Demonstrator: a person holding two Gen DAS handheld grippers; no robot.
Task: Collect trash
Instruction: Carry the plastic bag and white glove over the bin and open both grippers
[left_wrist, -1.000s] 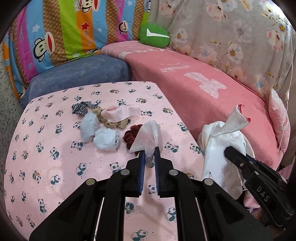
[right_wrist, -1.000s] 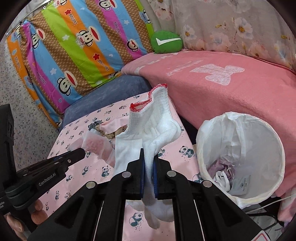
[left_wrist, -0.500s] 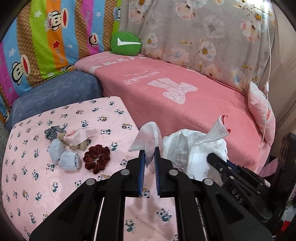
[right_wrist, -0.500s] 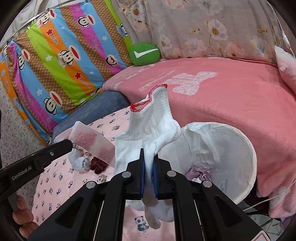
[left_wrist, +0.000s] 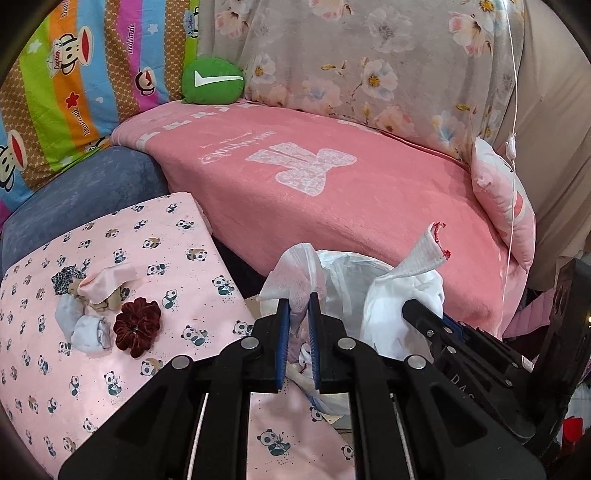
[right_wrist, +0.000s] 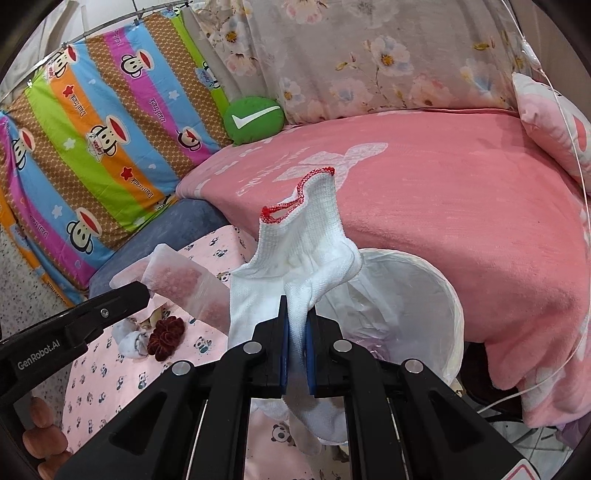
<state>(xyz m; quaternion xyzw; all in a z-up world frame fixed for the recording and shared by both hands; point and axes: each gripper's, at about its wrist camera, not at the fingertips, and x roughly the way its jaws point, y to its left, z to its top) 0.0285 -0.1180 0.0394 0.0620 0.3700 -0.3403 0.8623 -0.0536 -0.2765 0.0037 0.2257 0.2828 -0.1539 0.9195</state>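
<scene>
Two pieces of trash carried at the lined bin, neither yet dropped.

Left behind near the left edge of the panda-print cover (left_wrist: 122, 243): a dark red scrunchie (left_wrist: 137, 326) and small cloth scraps (left_wrist: 88, 314). Left gripper (left_wrist: 295, 314) clenched on a crumpled tissue (left_wrist: 295, 277), just past the cover's right edge. Right gripper (right_wrist: 296, 325) clamped on a white sock (right_wrist: 306, 251) over the white-lined bin (right_wrist: 443, 295). Bin mouth open, tight against the pink blanket (right_wrist: 461, 206); little room on that side.
</scene>
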